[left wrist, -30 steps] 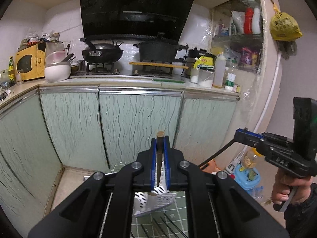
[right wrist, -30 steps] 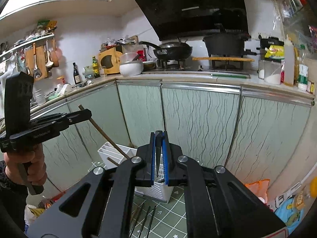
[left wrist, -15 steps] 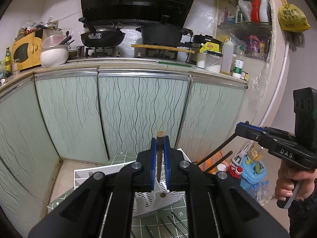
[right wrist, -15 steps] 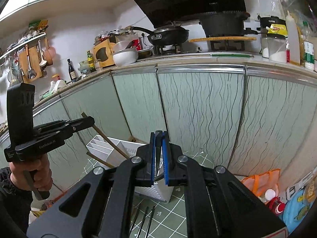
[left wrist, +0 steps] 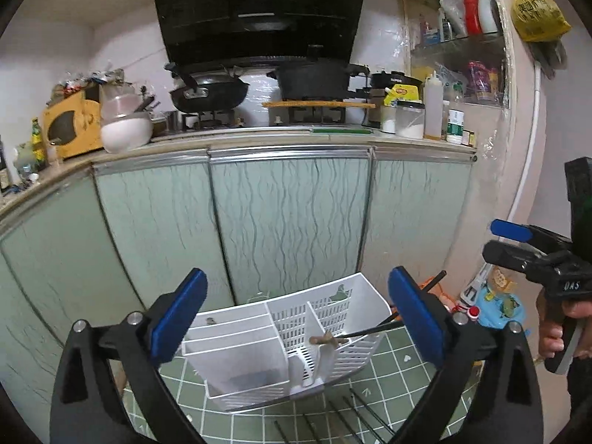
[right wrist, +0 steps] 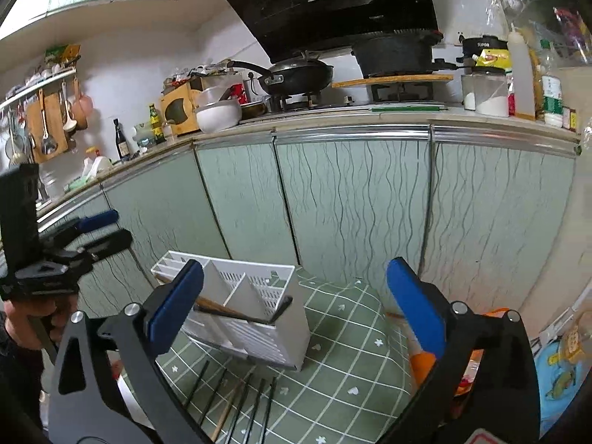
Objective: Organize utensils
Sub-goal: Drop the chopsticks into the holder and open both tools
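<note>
Now both the left gripper (left wrist: 296,314) and the right gripper (right wrist: 294,298) have just swung their jaws wide, nothing between them, above the white utensil caddy (left wrist: 259,355) standing on the green checked surface (right wrist: 344,336). A wooden-handled knife (left wrist: 323,340) and black chopsticks (left wrist: 370,331) sit loosely in its compartments, more chopsticks (right wrist: 240,403) lying in front. The caddy looks light, so a careless reach could tip it, spilling the contents and letting thin sticks roll away
</note>
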Tool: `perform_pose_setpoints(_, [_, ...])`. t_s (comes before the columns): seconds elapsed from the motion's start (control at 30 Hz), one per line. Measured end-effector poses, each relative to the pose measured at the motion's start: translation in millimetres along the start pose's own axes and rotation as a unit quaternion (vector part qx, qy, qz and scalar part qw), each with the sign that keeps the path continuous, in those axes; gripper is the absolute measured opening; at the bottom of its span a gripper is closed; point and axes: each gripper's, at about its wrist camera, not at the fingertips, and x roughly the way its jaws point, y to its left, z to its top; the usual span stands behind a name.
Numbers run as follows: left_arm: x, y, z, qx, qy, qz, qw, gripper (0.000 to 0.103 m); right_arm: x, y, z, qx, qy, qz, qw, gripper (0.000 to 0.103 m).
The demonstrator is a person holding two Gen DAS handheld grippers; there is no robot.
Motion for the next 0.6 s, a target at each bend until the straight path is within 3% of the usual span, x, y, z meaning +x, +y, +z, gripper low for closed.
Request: perform_pose_setpoints(0.6, [-62, -16, -37, 0.002, 0.002, 0.038, 0.9993, 0.099, -56, 42, -46, -0.045, 0.013, -0.012, 0.999, 0.095])
